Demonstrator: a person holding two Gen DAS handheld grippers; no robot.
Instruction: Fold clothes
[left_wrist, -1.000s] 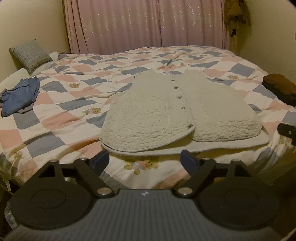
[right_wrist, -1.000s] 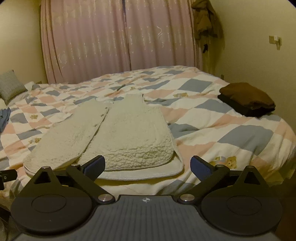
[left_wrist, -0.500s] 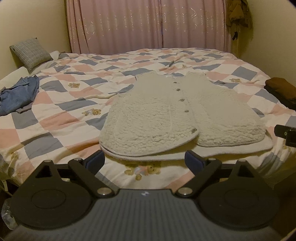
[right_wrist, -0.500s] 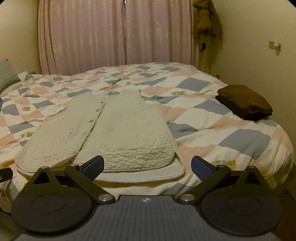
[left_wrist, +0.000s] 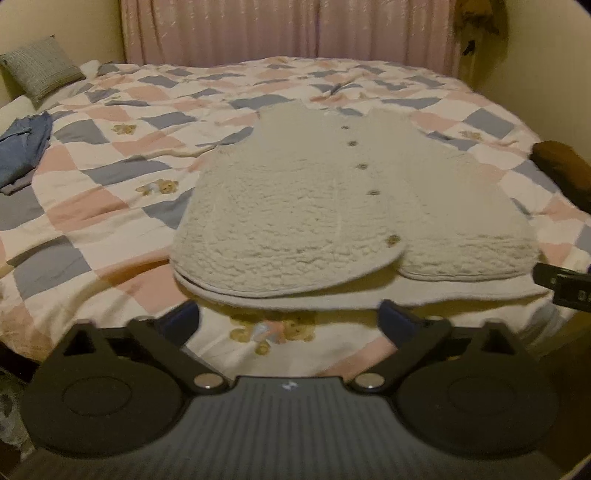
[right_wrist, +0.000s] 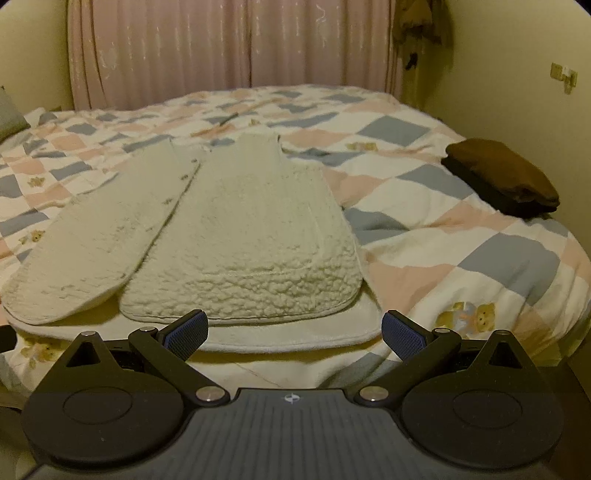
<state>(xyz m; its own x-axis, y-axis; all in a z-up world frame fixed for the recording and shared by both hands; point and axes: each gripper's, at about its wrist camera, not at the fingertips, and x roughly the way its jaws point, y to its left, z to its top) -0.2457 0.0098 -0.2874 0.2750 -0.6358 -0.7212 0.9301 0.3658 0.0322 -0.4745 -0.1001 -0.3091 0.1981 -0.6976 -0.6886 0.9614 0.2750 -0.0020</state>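
Grippers, left and right, wide apart, level, before fleece vest.

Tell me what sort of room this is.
Most likely a home bedroom: a wide bed under a patchwork quilt, a grey pillow at its head, and pink curtains behind. A cream fleece vest lies spread on the quilt.
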